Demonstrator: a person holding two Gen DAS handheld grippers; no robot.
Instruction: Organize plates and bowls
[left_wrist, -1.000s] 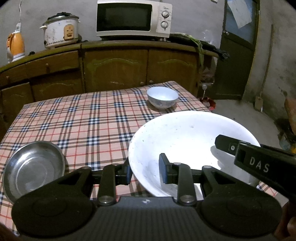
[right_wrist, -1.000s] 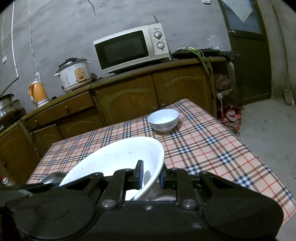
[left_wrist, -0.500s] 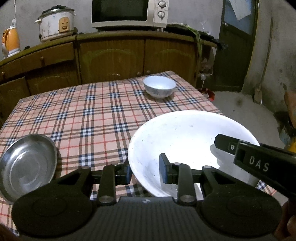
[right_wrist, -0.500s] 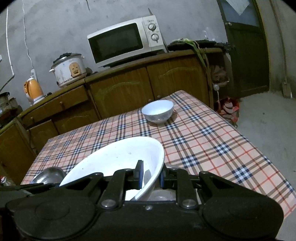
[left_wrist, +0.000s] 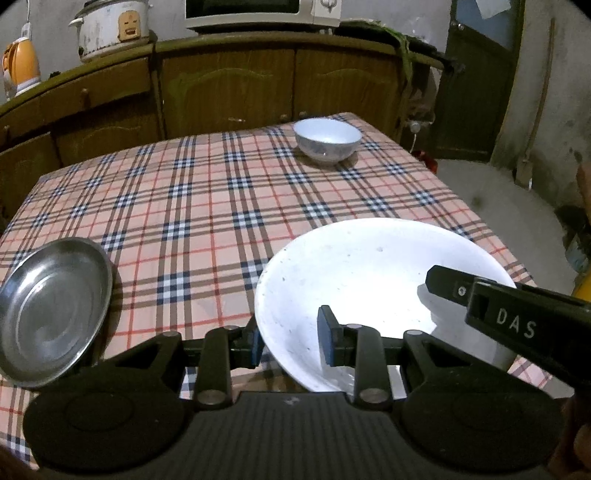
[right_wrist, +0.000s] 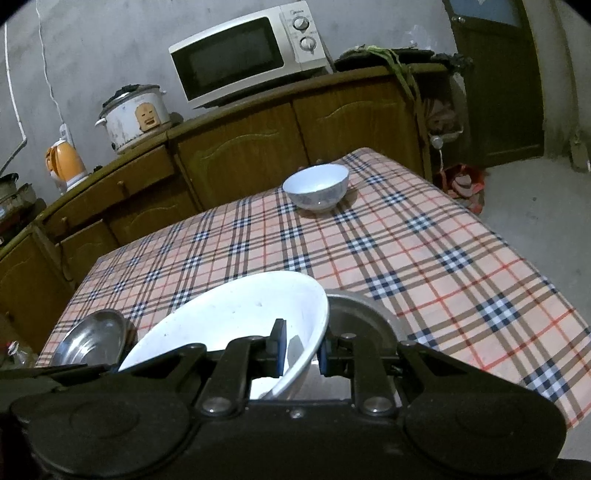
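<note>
Two grippers clamp one large white ceramic bowl (left_wrist: 369, 280): left gripper (left_wrist: 290, 338) nearly closed on its near-left rim, right gripper (right_wrist: 301, 350) on the opposite rim. Directly beneath right jaws, a grey metal dish (right_wrist: 365, 317); checked tablecloth (left_wrist: 207, 206) ahead.

The white letters "DAS" stood on the black body of the right gripper (left_wrist: 443, 286), seen from the left wrist. The microwave's (right_wrist: 247, 59) brand mark above its knobs was too small to read.
</note>
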